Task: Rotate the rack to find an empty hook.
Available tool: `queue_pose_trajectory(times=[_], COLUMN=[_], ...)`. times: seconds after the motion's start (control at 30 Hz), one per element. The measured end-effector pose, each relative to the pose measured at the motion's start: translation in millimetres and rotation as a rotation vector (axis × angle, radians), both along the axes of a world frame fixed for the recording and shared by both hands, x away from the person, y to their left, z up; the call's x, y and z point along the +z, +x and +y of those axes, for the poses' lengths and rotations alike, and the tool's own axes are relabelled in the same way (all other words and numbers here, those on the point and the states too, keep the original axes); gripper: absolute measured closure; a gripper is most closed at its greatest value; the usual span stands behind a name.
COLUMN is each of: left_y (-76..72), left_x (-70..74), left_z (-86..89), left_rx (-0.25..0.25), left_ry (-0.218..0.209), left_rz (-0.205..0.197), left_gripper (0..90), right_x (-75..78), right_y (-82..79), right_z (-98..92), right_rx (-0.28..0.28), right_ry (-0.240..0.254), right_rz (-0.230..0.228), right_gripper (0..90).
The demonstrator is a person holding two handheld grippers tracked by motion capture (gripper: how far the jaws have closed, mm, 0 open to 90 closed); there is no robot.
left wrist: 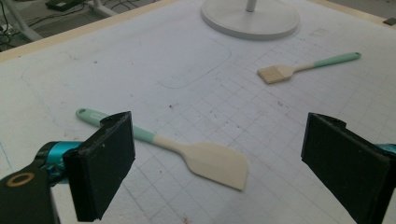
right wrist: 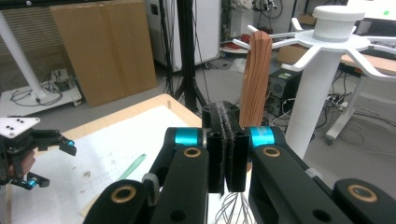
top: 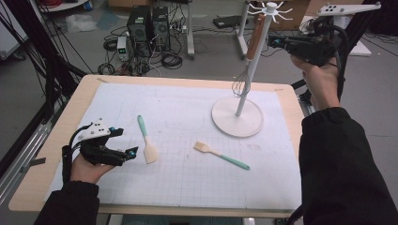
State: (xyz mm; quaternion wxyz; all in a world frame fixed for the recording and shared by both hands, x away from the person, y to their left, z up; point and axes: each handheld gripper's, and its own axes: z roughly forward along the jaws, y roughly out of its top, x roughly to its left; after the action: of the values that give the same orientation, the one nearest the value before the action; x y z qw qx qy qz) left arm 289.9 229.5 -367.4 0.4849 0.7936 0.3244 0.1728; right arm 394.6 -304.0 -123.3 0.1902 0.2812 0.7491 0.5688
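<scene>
Up at the rack (top: 247,79): right gripper (top: 273,41), clenched on nothing, pads pressed flat together, with the whisk (top: 256,35) just beyond the tips. Wooden handle upright beside the rack's white arms, wires hanging below, apparently hooked already, though the hook itself hidden in the right gripper view.

Down on the white mat (top: 187,183): left gripper (top: 126,140), jaws spread wide, nothing between the pads. Spatula (top: 146,140) flat on the mat just beside those tips, on the rack's side. Long axis running away from the person: mint handle at the far end, cream blade at the near end, so crosswise to the way the gripper points. Far nearer to the left hand than to the right. Probably next: a short push forward to straddle the neck or handle, then a squeeze. Pastry brush (top: 220,154) farther off toward the right, between spatula and rack base
</scene>
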Motion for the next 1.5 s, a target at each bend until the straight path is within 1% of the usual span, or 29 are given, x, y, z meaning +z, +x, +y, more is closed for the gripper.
queue_pose_trajectory(times=[0.3, 0.33, 0.4, 0.47, 0.53, 0.57, 0.6, 0.7, 0.77, 0.8, 0.83, 0.9, 0.93, 1.0, 1.07, 1.17, 1.23, 1.3, 1.33, 1.37, 1.4, 1.43, 1.5], left_y=[0.1, -0.1, -0.1, -0.5, -1.0, -1.1, -1.2, -1.0, -1.0, -1.2, -1.4, -1.4, -1.4, -1.2, -1.0, -1.1, -1.0, -0.9, -0.7, -0.8, -0.7, -0.5, -0.5], left_x=[-0.5, -0.8, -0.6, -0.2, 0.5, 0.6, 0.7, 0.2, 0.2, 0.4, 0.5, 1.1, 1.2, 1.0, 0.8, 0.7, 0.5, 0.4, 0.5, 0.4, 0.2, -0.1, -0.2], left_z=[-2.4, -2.8, -3.0, -3.0, -2.4, -2.2, -2.1, -2.3, -2.4, -2.2, -2.1, -1.3, -1.2, -0.9, -0.9, -0.7, -0.9, -0.9, -0.9, -0.8, -0.9, -0.8, -0.7], left_rx=[-0.001, 0.001, -0.001, -0.006, -0.003, 0.0, -0.001, -0.004, -0.004, -0.003, -0.002, -0.004, -0.004, -0.006, -0.004, -0.003, -0.005, -0.004, -0.004, -0.002, -0.001, -0.001, -0.001], left_ry=[0.002, -0.001, 0.004, 0.002, -0.002, -0.004, -0.004, -0.004, -0.004, -0.006, -0.01, -0.009, -0.011, -0.011, -0.008, -0.008, -0.006, -0.006, -0.006, -0.006, -0.009, -0.011, -0.009], left_rz=[0.0, 0.0, 0.0, 0.0, -0.002, -0.004, -0.005, -0.002, -0.003, -0.004, -0.005, -0.007, -0.007, -0.007, -0.006, -0.006, -0.006, -0.006, -0.007, -0.005, -0.005, -0.005, -0.004], left_gripper=[10.1, 10.1, 10.1, 10.2, 10.1, 10.2, 10.1, 10.1, 10.1, 10.1, 10.2, 10.1, 10.1, 10.1, 10.1, 10.1, 10.1, 10.2, 10.1, 10.1, 10.2, 10.2, 10.2], right_x=[7.7, 8.9, 10.8, 12.0, 13.3, 14.2, 14.9, 17.6, 19.0, 19.7, 20.2, 21.5, 21.9, 23.0, 23.6, 24.5, 24.2, 23.9, 23.6, 23.4, 22.8, 22.7, 22.4], right_y=[-1.4, -2.0, -0.4, 1.2, 3.5, 3.8, 5.1, 6.0, 7.3, 7.6, 9.0, 9.2, 10.1, 10.4, 12.1, 12.5, 14.8, 15.8, 17.2, 17.3, 18.6, 18.4, 19.1], right_z=[-7.9, -9.2, -11.2, -12.0, -12.0, -11.6, -11.7, -12.4, -13.0, -13.1, -13.4, -14.1, -14.6, -15.6, -16.5, -17.8, -18.8, -18.7, -18.6, -18.0, -16.9, -16.1, -14.0], right_rx=[-0.01, -0.021, -0.022, -0.023, -0.025, -0.03, -0.027, -0.04, -0.038, -0.045, -0.045, -0.055, -0.054, -0.059, -0.057, -0.065, -0.064, -0.068, -0.067, -0.066, -0.062, -0.066, -0.064], right_ry=[-0.001, -0.001, 0.003, 0.01, 0.002, 0.007, 0.005, 0.008, 0.012, 0.013, 0.011, 0.017, 0.017, 0.022, 0.019, 0.022, 0.023, 0.026, 0.026, 0.026, 0.022, 0.019, 0.017], right_rz=[-0.009, 0.0, -0.011, -0.009, -0.007, 0.001, -0.009, 0.001, -0.01, -0.002, -0.013, -0.001, -0.011, -0.004, -0.016, -0.004, -0.016, -0.01, -0.018, -0.008, -0.013, -0.004, -0.006], right_gripper=[89.2, 89.2, 89.2, 89.2, 89.2, 89.2, 89.2, 89.2, 89.2, 89.2, 89.2, 89.2, 89.2, 89.3, 89.3, 89.3, 89.3, 89.3, 89.3, 89.2, 89.3, 89.3, 89.2])
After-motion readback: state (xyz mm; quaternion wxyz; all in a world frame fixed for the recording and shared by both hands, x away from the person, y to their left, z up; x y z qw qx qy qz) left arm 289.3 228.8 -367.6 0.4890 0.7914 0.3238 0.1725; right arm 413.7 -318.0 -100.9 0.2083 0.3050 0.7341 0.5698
